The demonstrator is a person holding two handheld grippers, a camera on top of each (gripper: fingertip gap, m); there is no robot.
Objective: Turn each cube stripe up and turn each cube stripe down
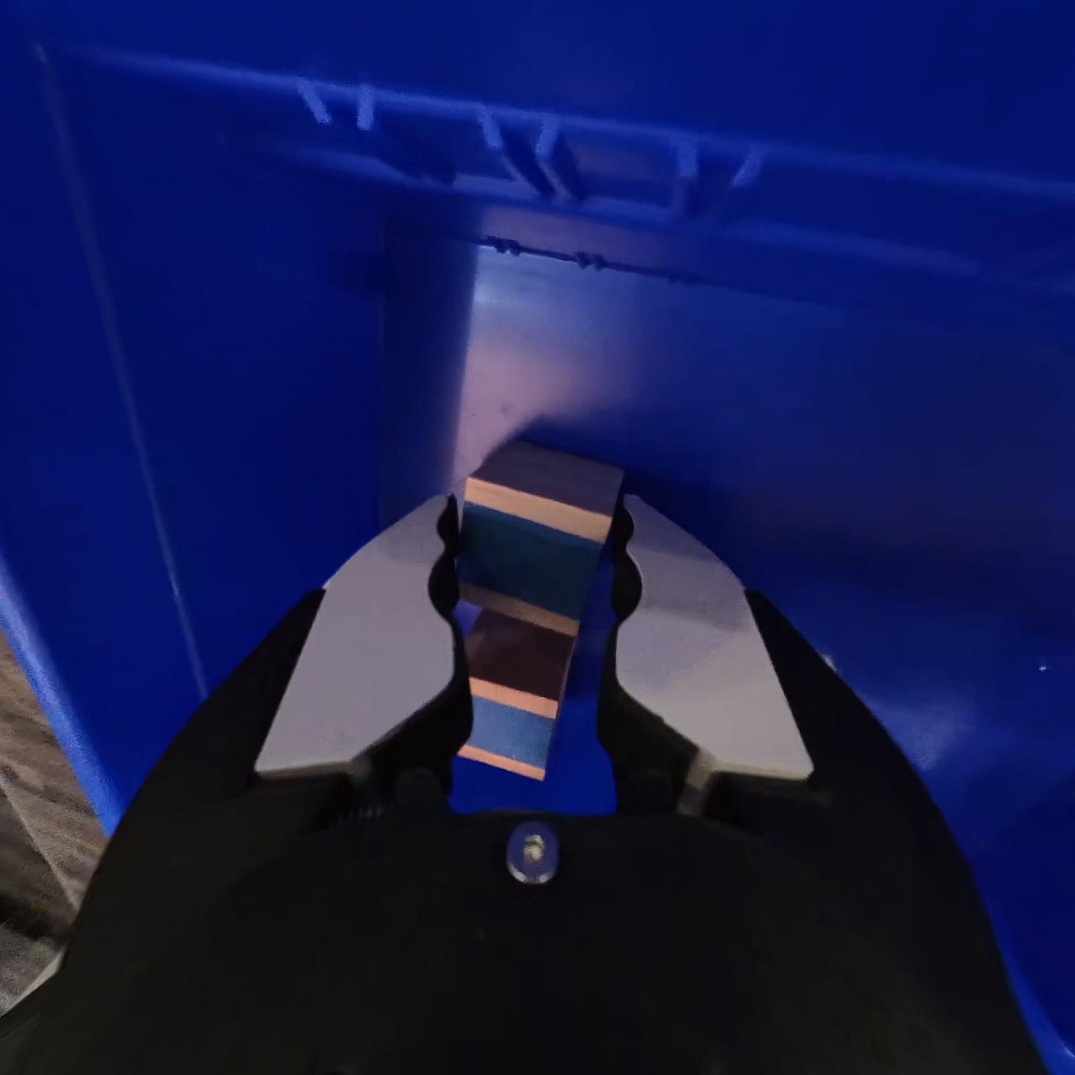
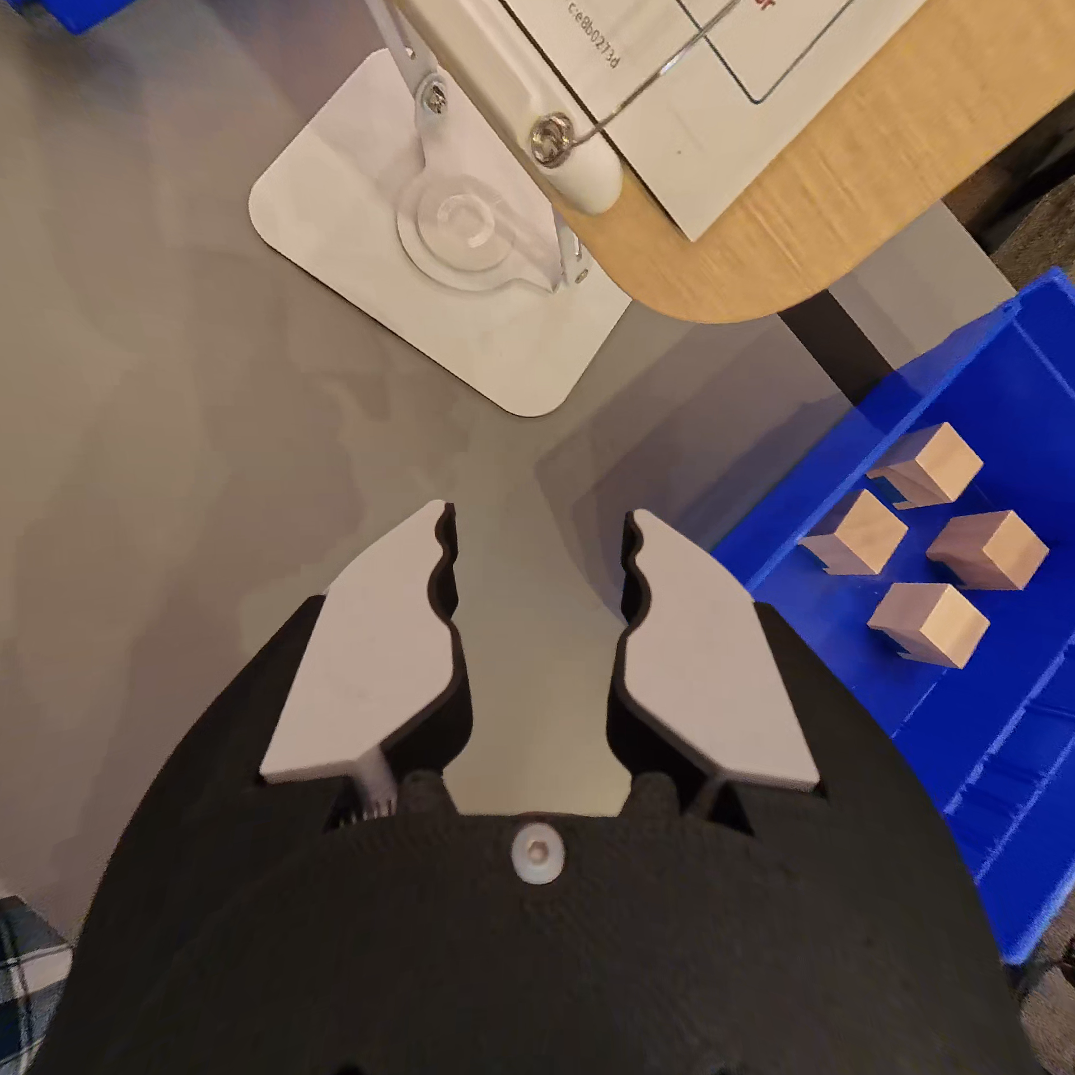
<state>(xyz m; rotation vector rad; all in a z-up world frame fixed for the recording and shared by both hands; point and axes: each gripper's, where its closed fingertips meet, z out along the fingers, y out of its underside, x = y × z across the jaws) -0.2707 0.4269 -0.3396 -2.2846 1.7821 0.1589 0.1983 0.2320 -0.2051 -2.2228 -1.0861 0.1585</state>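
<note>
While the left gripper [image 1: 538, 512] stood open around a striped cube [image 1: 532, 547], untouched | right gripper [image 2: 540, 518] open, empty | 4 cubes [image 2: 925, 552] at right showed plain faces | flipping unfinished

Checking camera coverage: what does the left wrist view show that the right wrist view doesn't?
Left wrist only: inside of a blue bin, two striped cubes, the far cube between the left gripper fingers with a gap on the right side, the near cube below it.
Right wrist only: grey table, white stand base, wooden board, four plain-faced cubes in another blue bin, right gripper open over bare table.
Shared: nothing certain.
</note>
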